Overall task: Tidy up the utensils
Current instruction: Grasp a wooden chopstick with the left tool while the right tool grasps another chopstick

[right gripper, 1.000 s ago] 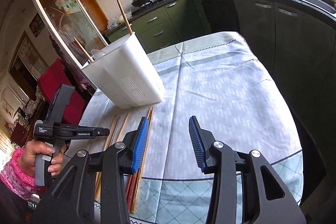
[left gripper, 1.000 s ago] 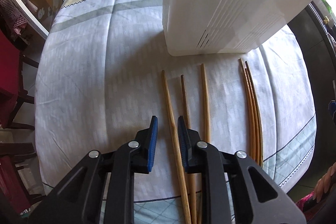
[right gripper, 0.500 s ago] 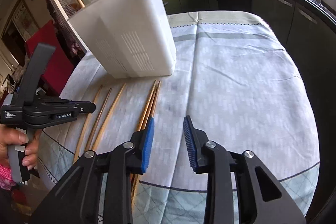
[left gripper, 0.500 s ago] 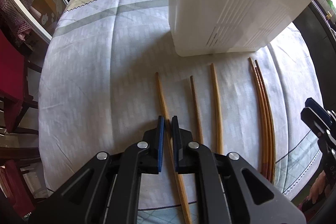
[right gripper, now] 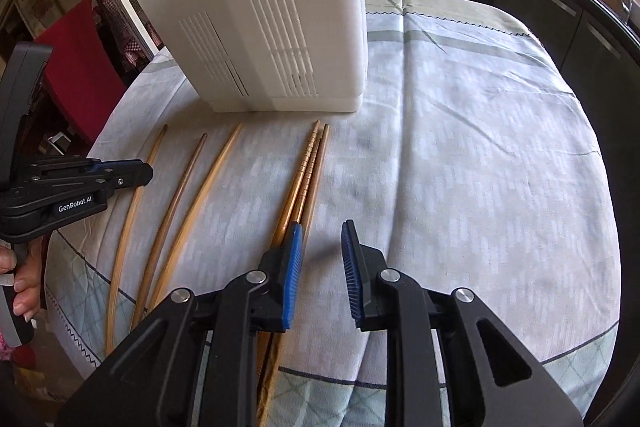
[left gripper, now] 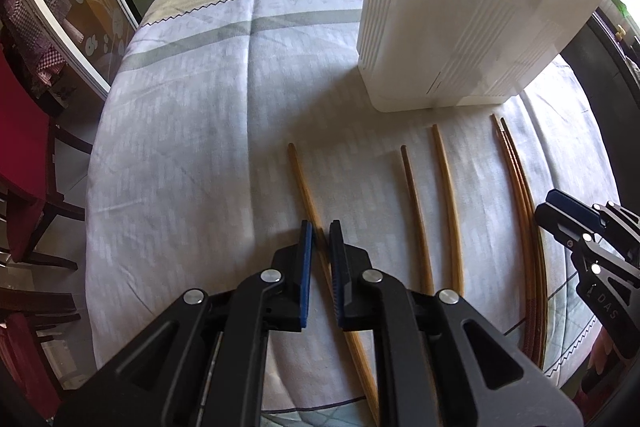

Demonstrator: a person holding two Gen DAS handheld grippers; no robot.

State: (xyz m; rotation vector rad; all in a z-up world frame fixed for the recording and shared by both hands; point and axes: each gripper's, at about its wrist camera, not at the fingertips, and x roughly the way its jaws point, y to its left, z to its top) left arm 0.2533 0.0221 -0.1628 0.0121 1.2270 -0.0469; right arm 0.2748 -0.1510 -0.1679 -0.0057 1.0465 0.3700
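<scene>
The left gripper (left gripper: 320, 227) points steeply down, its jaws drawn nearly together on a chopstick (left gripper: 306, 187) running between them. The right gripper (right gripper: 322, 231) tilts downward; its jaws have just been closing, a gap remaining with nothing between.

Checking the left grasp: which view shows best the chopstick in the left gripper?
Left wrist view: the chopstick runs between the left gripper's nearly shut pads and its far end lies bare on the cloth. In the right wrist view the same chopstick shows as the leftmost one, but the left gripper crosses over it and hides the contact.
</scene>
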